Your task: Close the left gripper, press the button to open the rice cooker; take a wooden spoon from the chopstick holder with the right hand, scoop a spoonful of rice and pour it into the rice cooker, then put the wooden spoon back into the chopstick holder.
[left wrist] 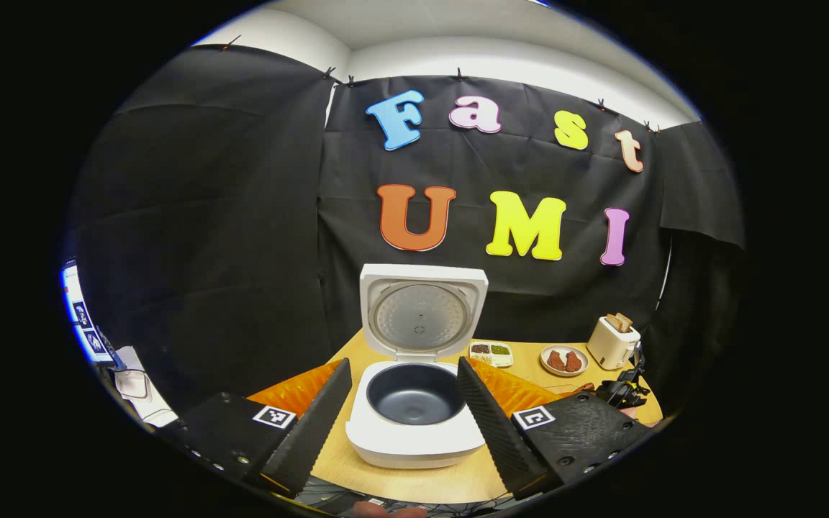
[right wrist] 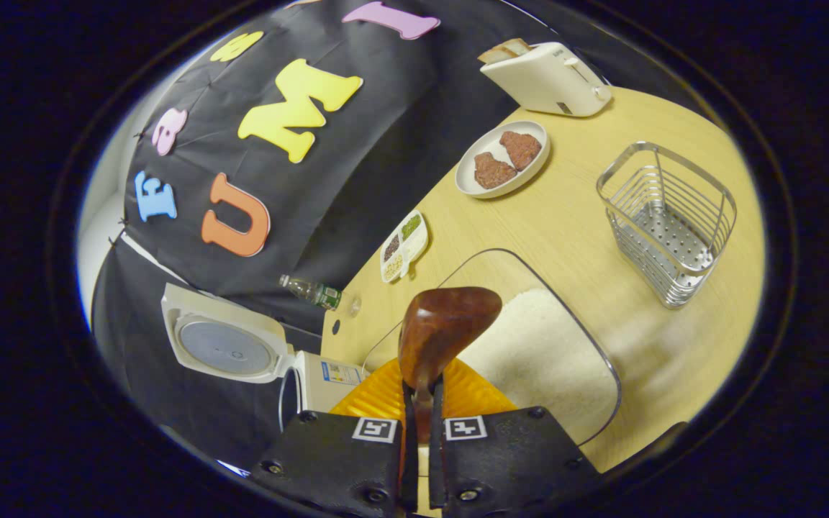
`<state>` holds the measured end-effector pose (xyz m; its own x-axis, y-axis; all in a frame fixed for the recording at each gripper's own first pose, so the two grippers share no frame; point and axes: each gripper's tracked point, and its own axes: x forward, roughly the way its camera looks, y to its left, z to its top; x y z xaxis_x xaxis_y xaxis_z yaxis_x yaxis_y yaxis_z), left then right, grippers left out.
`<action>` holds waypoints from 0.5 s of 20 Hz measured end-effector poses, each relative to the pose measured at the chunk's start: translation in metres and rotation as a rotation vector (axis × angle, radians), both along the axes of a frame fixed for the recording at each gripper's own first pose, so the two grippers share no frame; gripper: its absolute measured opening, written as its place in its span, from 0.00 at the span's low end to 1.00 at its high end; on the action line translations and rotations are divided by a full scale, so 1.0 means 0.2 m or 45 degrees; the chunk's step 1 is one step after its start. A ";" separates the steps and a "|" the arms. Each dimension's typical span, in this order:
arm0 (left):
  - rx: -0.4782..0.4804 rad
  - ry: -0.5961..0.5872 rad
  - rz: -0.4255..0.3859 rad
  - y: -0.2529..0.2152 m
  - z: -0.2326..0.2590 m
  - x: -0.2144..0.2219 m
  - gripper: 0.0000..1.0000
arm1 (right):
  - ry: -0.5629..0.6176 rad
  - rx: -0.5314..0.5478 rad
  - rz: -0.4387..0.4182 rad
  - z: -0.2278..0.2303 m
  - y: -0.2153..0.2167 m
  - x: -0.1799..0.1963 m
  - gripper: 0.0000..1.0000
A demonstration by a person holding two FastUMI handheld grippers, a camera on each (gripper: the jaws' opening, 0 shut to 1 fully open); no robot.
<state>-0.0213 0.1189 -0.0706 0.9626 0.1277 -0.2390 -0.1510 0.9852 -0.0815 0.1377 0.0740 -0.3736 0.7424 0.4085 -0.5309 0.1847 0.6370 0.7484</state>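
The right claw (right wrist: 420, 403) gripped the wooden spoon (right wrist: 443, 327) above the rice (right wrist: 537, 360), ready to scoop. The left claw (left wrist: 404, 417) stood wide, the rice cooker (left wrist: 414, 403) (lid up) between its fingers. Next, I judged: dip, lift level.

1. The wooden spoon (right wrist: 443, 327) is showing its bowl in the right gripper view; its handle is disappearing between the closed fingers of the right gripper (right wrist: 422, 446).
2. The rice cooker (right wrist: 314, 374) is standing partly hidden behind that gripper's body there.
3. The clear rice container (right wrist: 587, 352) is being cut off below by the gripper.
4. In the left gripper view, the divided dish (left wrist: 491, 352) is holding contents too small to identify.
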 end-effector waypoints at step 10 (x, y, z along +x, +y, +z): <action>0.012 -0.040 -0.011 -0.24 0.06 0.06 0.95 | -0.156 0.215 -0.052 0.51 -0.29 -0.03 0.11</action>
<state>-0.0102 0.0718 -0.0582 0.9707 0.1214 -0.2074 -0.1399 0.9872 -0.0766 0.1310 0.0164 -0.2713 0.8149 0.4524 -0.3623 0.1090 0.4943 0.8624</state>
